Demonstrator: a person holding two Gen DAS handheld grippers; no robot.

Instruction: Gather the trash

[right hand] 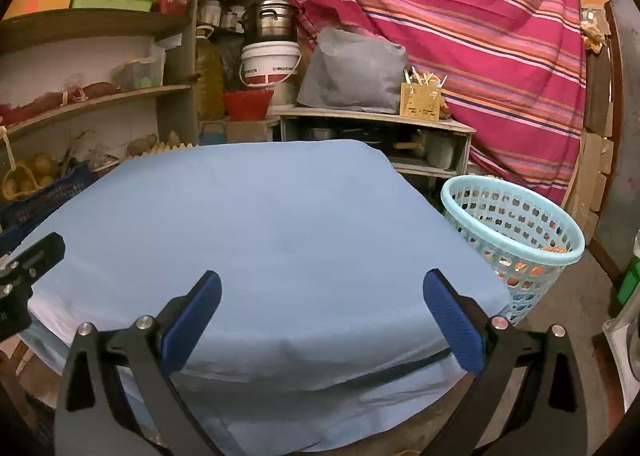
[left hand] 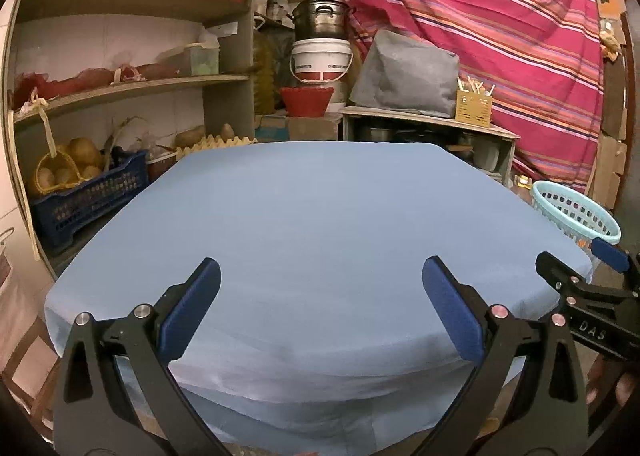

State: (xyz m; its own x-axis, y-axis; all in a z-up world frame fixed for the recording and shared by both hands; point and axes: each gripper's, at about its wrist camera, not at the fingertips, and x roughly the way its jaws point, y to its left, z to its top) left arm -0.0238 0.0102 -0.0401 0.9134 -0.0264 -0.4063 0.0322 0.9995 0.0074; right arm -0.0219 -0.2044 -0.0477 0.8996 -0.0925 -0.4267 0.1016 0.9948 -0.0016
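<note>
A table with a light blue cloth (left hand: 312, 240) fills both views (right hand: 272, 224); no trash shows on it. My left gripper (left hand: 320, 276) is open and empty, held over the table's near edge. My right gripper (right hand: 322, 288) is also open and empty over the near edge, further right. A light blue perforated basket (right hand: 516, 232) stands on the floor right of the table, with colourful items showing inside. It also shows in the left wrist view (left hand: 576, 212). The right gripper's fingers (left hand: 608, 254) appear at the right edge of the left wrist view.
Shelves (left hand: 120, 84) with boxes and produce stand at the left. A blue crate (left hand: 88, 196) sits beside the table. A white bucket (right hand: 270, 64), a pot, a grey bag (right hand: 352, 72) and a low cabinet stand behind. A striped red cloth (right hand: 480, 36) hangs at the right.
</note>
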